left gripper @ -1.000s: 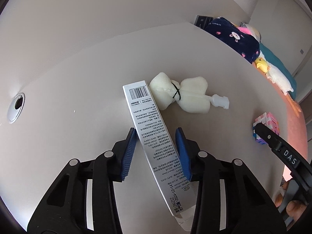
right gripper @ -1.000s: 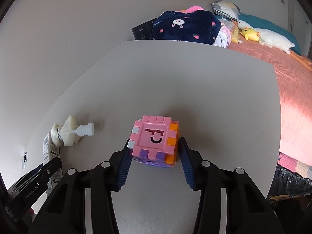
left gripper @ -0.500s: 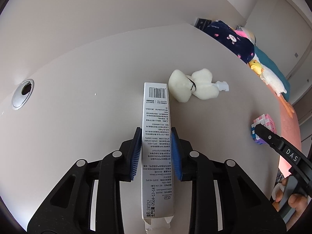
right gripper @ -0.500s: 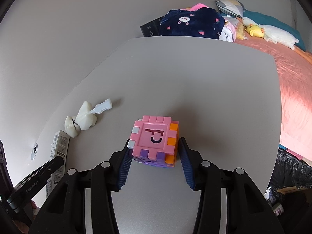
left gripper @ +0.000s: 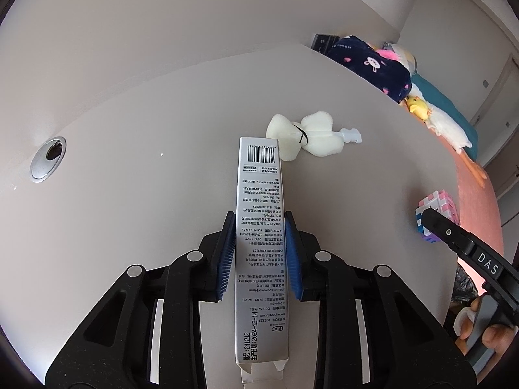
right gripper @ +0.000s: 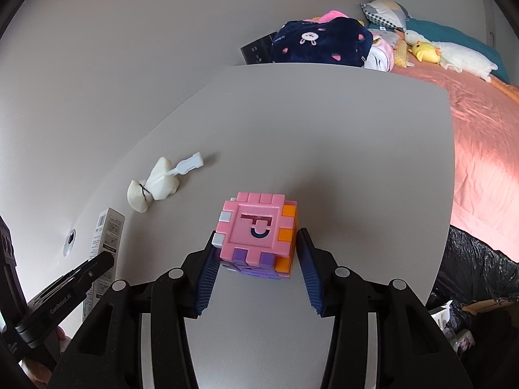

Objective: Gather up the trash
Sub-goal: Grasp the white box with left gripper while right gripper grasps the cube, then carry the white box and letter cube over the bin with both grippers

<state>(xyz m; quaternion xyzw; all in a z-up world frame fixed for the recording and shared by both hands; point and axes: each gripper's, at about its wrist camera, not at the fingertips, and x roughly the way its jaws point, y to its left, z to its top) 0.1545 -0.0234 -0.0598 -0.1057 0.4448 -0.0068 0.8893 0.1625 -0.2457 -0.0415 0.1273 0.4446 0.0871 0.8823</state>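
Observation:
My left gripper [left gripper: 259, 215] is shut on a long silver carton [left gripper: 259, 194] with a barcode and small print. The carton runs straight out between the blue pads, slightly above the grey table [left gripper: 162, 194]. My right gripper [right gripper: 258, 231] is shut on a pink, purple and orange puzzle cube [right gripper: 256, 227], which is lifted off the table [right gripper: 324, 129] and casts a shadow below. A white tied foam bundle [left gripper: 308, 136] with a small plastic clip lies on the table beyond the carton, and in the right wrist view this bundle [right gripper: 155, 184] is to the left. The carton [right gripper: 107, 236] also shows there.
A metal cable hole [left gripper: 48, 159] sits in the table at the left. Past the table's right edge is a bed with a pink sheet [right gripper: 480, 146], a navy blanket [right gripper: 318, 45] and plush toys. A black bag [right gripper: 480, 269] stands below that edge.
The left jaws closed onto the carton, which swung from tilted to straight along the fingers. Both hands shifted across the table; the cube stayed fixed in the right gripper.

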